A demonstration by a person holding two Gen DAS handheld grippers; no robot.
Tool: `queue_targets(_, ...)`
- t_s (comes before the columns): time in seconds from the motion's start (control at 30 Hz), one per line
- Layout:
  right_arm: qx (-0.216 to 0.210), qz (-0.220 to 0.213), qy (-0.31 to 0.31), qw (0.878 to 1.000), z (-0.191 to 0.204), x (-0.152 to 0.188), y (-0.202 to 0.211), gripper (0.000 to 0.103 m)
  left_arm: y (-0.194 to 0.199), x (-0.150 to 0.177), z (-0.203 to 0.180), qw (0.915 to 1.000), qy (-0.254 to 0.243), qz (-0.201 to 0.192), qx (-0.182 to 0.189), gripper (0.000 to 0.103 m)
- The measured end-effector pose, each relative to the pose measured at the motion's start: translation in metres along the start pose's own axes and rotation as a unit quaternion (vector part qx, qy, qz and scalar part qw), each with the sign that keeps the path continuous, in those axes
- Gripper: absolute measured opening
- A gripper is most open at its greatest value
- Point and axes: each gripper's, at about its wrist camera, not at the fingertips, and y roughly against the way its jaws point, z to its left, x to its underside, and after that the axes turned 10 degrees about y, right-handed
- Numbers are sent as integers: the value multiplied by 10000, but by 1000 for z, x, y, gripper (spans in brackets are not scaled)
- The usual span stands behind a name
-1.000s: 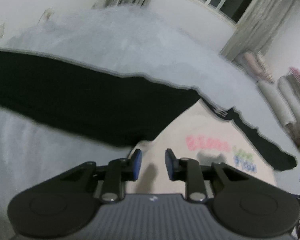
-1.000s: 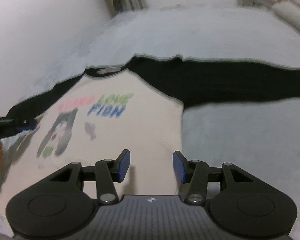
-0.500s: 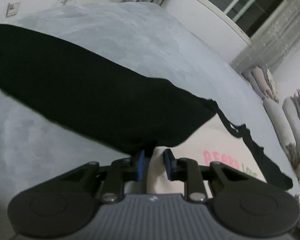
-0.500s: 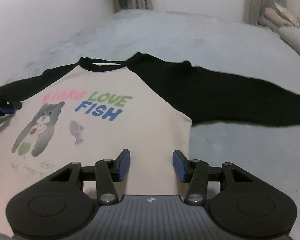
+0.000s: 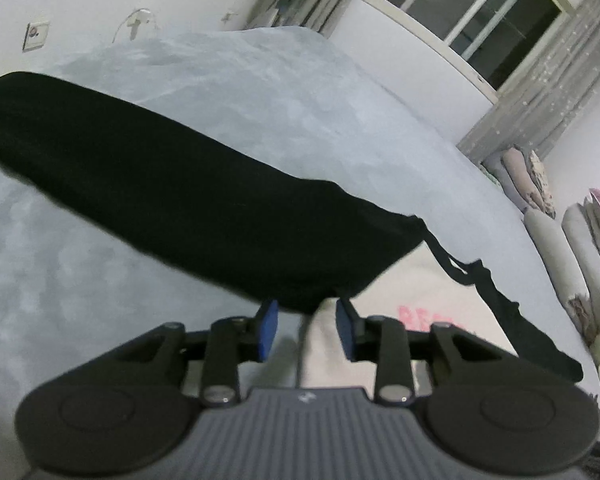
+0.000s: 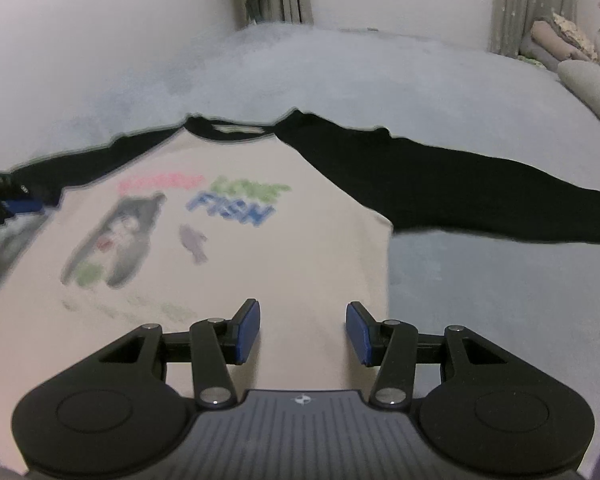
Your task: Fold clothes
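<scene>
The raglan shirt (image 6: 260, 264) lies face up and spread flat on the grey bedspread (image 6: 480, 320), collar at the far side, hem toward the near edge, both black sleeves stretched straight out to left and right. No fold shows anywhere in it, so as far as these views settle it the whole folding is left: sleeves in, sides over, body doubled. The left gripper (image 5: 307, 326) hangs low at the armpit where the left sleeve (image 5: 188, 208) meets the cream body, its blue pads parted with the seam edge between them but not pinched. The right gripper (image 6: 303, 332) hovers over the lower right part of the body near the side seam, jaws wide and empty. The body is a soft cream knit printed with a grey bear, a small fish and coloured lettering ending in "FISH"; the sleeves and neckband are matte black jersey, long and tapering, lying limp with a few shallow ripples. The bedspread looks like a short, mottled plush that should grip cloth a little.
</scene>
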Motion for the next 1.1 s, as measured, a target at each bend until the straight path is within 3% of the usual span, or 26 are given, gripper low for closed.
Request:
queue_targets(0.17, -18, 378, 491, 9981, 9, 10, -15, 48, -12, 18, -16, 9982, -522, 102, -280, 29)
queue_targets(0.57, 198, 396, 272, 9986, 24, 48, 29, 48, 40, 66, -23, 9894, -1066, 422, -895, 30)
queue_targets(0.77, 320, 347, -50, 9989, 37, 86, 69, 48, 84, 106, -11, 9901, -1129, 542, -641, 33)
queue_targets(0.87, 405, 145, -625, 9971, 25, 94, 94, 47, 103, 112, -1, 9936, -734, 808, -280, 35)
queue_targets(0.97, 191, -1, -1012, 9947, 14, 101, 110, 47, 117, 114, 4, 9940, -501, 962, -145, 35)
queue_targets(1.1, 49, 380, -1162, 9925, 6, 114, 102, 47, 126, 121, 10, 9934, -456, 1048, -89, 37)
